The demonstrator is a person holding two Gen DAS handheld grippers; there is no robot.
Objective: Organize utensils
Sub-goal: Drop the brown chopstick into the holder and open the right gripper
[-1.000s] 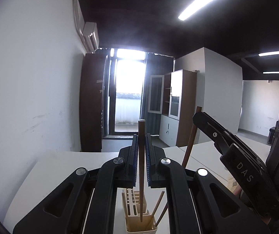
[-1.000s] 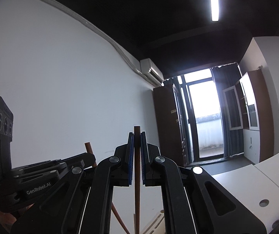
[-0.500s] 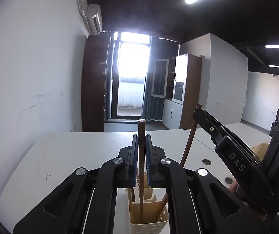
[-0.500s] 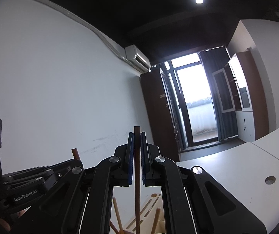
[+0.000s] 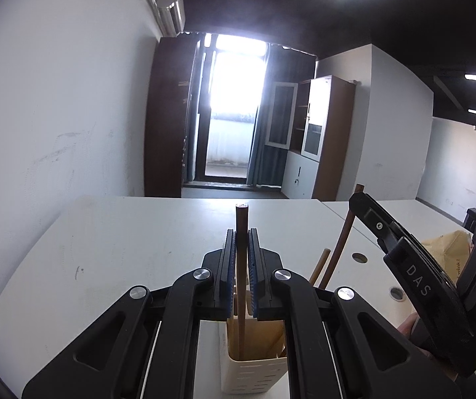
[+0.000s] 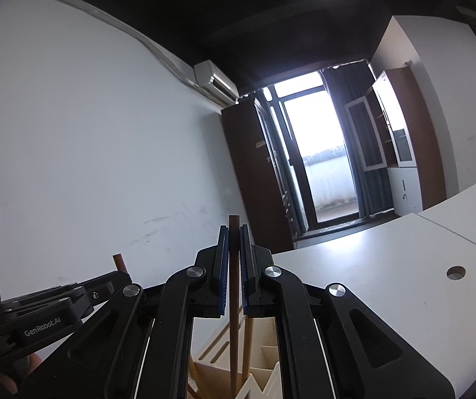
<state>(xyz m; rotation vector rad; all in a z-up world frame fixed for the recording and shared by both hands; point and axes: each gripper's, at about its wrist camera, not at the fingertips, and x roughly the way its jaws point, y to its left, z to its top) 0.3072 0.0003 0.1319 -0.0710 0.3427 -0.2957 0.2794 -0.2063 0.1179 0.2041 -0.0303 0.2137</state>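
My left gripper is shut on an upright brown chopstick; its lower end reaches into the cream slotted utensil holder right below. My right gripper is shut on another dark brown chopstick, which also runs down into the cream holder. In the left wrist view the right gripper stands at the right with its chopstick slanting into the holder. A lighter chopstick leans inside. The left gripper's body shows low on the left in the right wrist view.
The holder stands on a white table with round cable holes. A brown paper bag lies at the right. A white wall runs along the left; a bright balcony door and cabinets stand behind.
Both grippers have sunk with their chopsticks toward the holder. The table has risen in both views, and the chopsticks' lower ends now reach deeper into the holder.
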